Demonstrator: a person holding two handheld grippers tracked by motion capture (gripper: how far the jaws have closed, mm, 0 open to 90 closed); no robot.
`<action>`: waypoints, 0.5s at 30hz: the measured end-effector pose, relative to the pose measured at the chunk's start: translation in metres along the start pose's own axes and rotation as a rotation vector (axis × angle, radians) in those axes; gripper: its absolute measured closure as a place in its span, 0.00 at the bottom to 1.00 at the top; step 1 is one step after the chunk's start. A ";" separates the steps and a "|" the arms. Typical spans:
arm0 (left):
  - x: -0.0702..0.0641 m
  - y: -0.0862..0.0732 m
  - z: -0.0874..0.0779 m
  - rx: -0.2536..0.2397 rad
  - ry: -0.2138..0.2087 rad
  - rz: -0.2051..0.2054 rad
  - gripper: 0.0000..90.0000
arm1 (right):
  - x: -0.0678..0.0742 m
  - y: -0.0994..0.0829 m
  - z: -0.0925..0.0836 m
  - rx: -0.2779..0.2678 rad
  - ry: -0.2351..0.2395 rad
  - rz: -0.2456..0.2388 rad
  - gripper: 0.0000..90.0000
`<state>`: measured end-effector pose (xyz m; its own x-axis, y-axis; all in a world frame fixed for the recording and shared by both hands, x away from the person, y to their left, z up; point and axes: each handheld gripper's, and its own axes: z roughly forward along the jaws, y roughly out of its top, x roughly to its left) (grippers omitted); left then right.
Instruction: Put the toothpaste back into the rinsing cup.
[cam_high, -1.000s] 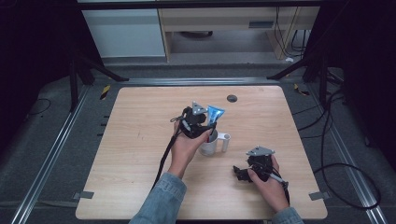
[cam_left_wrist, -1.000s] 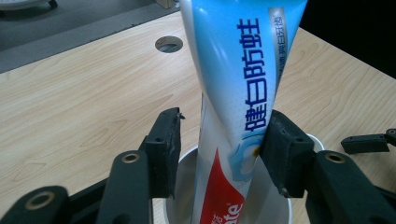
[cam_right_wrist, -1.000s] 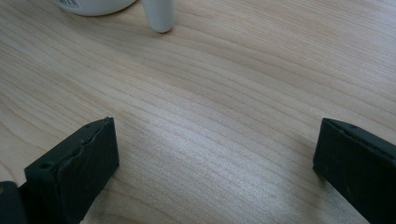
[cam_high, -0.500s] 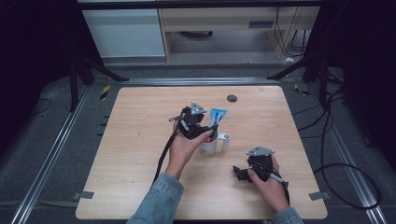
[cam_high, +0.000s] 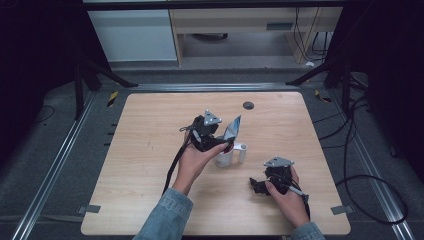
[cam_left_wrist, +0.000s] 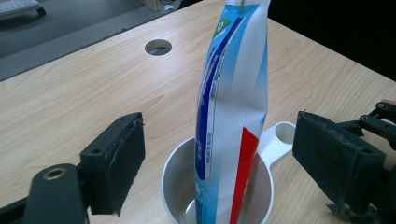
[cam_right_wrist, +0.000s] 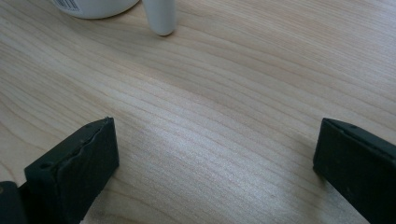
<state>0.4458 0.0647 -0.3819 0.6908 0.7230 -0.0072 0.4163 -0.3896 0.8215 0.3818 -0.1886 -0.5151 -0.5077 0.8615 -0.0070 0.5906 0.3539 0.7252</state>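
A toothpaste tube stands nearly upright, cap end down, inside a white mug near the middle of a pale wood-grain table. In the left gripper view, the tube's glossy laminate skin carries a blue stripe, a red panel low down and a small green mark near the flat crimped top; a column of fine print runs along the blue band but is too small to read. The mug is smooth and round-mouthed, with a flat handle pierced by an oval hole.

The left gripper hangs just above the mug, and its jaws have just been opening. They now stand wide on either side of the tube, and their black foam-faced pads are clear of it.

The right gripper rests low over the table nearer the person. Its jaws are spread wide, with bare wood between them. In its view a barcode label shows on the mug's lower edge, its digits illegible.

A round cable hole pierces the tabletop beyond the mug. Denim sleeves cover both forearms.
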 end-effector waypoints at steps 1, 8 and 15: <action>0.001 0.000 -0.002 0.005 0.001 0.005 0.18 | 0.000 0.000 0.000 0.000 0.000 0.000 0.00; 0.004 -0.001 -0.014 0.005 0.008 0.015 0.16 | 0.000 0.000 0.000 0.000 -0.001 -0.002 0.00; 0.012 -0.003 -0.022 0.009 0.028 0.008 0.14 | 0.000 0.000 0.000 0.000 0.000 0.000 0.00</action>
<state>0.4398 0.0873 -0.3723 0.6774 0.7355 0.0156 0.4162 -0.4006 0.8162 0.3817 -0.1886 -0.5151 -0.5075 0.8616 -0.0071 0.5906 0.3539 0.7252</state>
